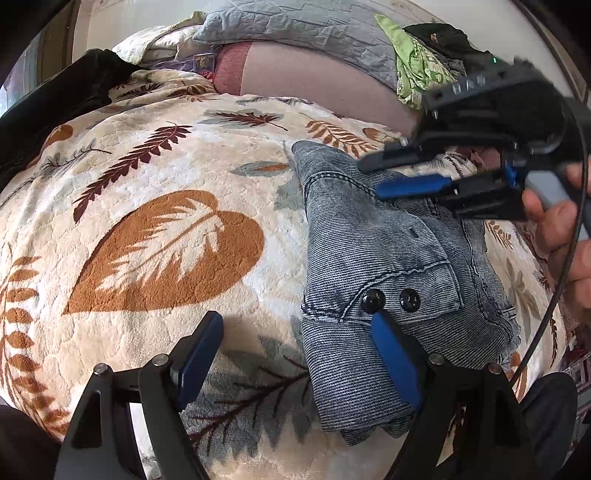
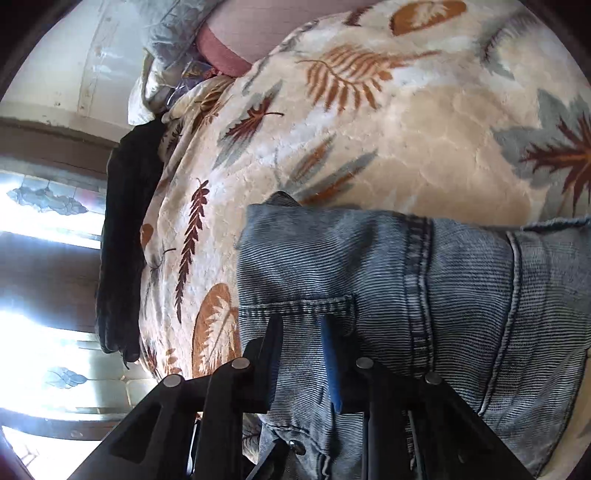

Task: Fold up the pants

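Note:
Folded blue denim pants (image 1: 388, 266) lie on a cream blanket with a leaf print (image 1: 155, 229); two black buttons show near the folded edge. My left gripper (image 1: 295, 332) is open and empty, its right finger (image 1: 395, 362) over the pants' near edge, its left finger over the blanket. My right gripper (image 1: 373, 177) hovers over the far end of the pants, held by a hand. In the right wrist view the right gripper (image 2: 301, 325) has its fingers a small gap apart over the pants (image 2: 424, 295); whether it grips cloth I cannot tell.
A grey quilted pillow (image 1: 295, 33) and a pink one (image 1: 314, 74) lie at the head of the bed. Green and dark clothes (image 1: 424, 62) are piled at the far right. A dark cloth (image 1: 62, 96) hangs at the left edge. A window (image 2: 44, 295) is beside the bed.

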### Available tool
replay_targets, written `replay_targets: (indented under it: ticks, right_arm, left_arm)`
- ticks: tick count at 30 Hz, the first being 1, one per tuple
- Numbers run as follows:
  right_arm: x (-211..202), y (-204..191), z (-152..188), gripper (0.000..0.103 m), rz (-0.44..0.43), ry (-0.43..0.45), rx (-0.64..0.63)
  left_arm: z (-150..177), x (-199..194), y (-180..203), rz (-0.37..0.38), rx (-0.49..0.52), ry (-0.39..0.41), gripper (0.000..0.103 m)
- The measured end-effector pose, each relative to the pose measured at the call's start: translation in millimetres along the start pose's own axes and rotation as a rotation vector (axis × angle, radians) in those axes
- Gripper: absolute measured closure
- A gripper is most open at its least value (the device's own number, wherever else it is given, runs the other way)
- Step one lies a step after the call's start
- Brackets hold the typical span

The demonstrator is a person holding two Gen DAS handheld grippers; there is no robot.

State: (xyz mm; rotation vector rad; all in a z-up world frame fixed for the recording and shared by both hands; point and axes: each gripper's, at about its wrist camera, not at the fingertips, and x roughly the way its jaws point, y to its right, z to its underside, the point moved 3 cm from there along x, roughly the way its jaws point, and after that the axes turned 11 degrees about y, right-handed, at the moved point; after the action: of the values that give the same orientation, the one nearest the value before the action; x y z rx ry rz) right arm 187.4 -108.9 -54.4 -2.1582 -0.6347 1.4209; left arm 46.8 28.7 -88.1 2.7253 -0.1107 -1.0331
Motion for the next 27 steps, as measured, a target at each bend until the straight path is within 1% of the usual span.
replay_targets:
  ticks: [2,3,4,5,6,7,8,9,10,12,15,17,18,21,23,24,26,27]
  right_arm:
    - [7,-27,-5,0.071,-0.065,-0.02,-0.048]
    - [13,-38,-6,0.063,-0.079,-0.028,-0.079]
    - [23,-42,-8,0.054,-0.069,-0.039,-0.11]
    - [35,-39,-9,0.052,-0.019,-0.061,-0.135]
    - [49,-27,-8,0.052,0.06,-0.087,-0.138]
    - [58,-10,-8,0.065,0.096,-0.101,-0.09]
    - [56,2,-9,0.07,0.077,-0.091,-0.025]
    - [51,4,-10,0.07,0.049,-0.077,0.0]
    - [45,1,-11,0.07,0.045,-0.07,-0.016]
    - [37,-10,-17,0.069,0.088,-0.053,-0.075]
    - [30,-29,-37,0.069,0.12,-0.024,-0.142]
    - [36,-44,-52,0.065,0.221,-0.017,-0.243]
    - [43,-52,-58,0.062,0.264,-0.031,-0.293]
    - [75,-68,-66,0.062,0.392,-0.124,-0.438]
    - [92,-75,-64,0.062,0.43,-0.185,-0.503]
    - [102,-78,-63,0.062,0.465,-0.205,-0.546]
    - [121,-79,-59,0.059,0.553,-0.265,-0.629]
    - [129,-76,-57,0.059,0.582,-0.297,-0.645]
  left_arm:
    - [0,0,0,0.001,0.002,0.001,0.019]
    - [0,0,0,0.003,0.002,0.001,0.019]
    - [0,0,-1,0.004,0.003,0.001,0.019]
    - [0,0,-1,0.005,0.002,0.002,0.019]
    - [0,0,-1,0.004,0.0,0.002,0.019]
    - [0,1,-2,0.002,-0.001,0.001,0.019]
    - [0,1,-2,0.007,-0.004,0.0,0.019]
    - [-1,0,-2,0.008,-0.004,0.001,0.019]
    - [-1,0,-1,0.006,0.0,0.003,0.019]
    - [0,0,0,0.005,0.001,0.004,0.019]
    - [0,1,-1,0.01,-0.001,0.002,0.019]
    - [0,1,-1,0.012,-0.001,0.002,0.019]
    - [0,1,-1,0.013,0.0,0.002,0.019]
    - [-1,2,-1,0.014,0.001,-0.001,0.019]
    - [-1,2,-1,0.016,0.003,-0.002,0.019]
    - [-1,2,-1,0.016,0.003,-0.002,0.019]
    - [-1,3,-1,0.016,0.003,-0.002,0.019]
    - [-1,3,-1,0.016,0.003,-0.002,0.019]
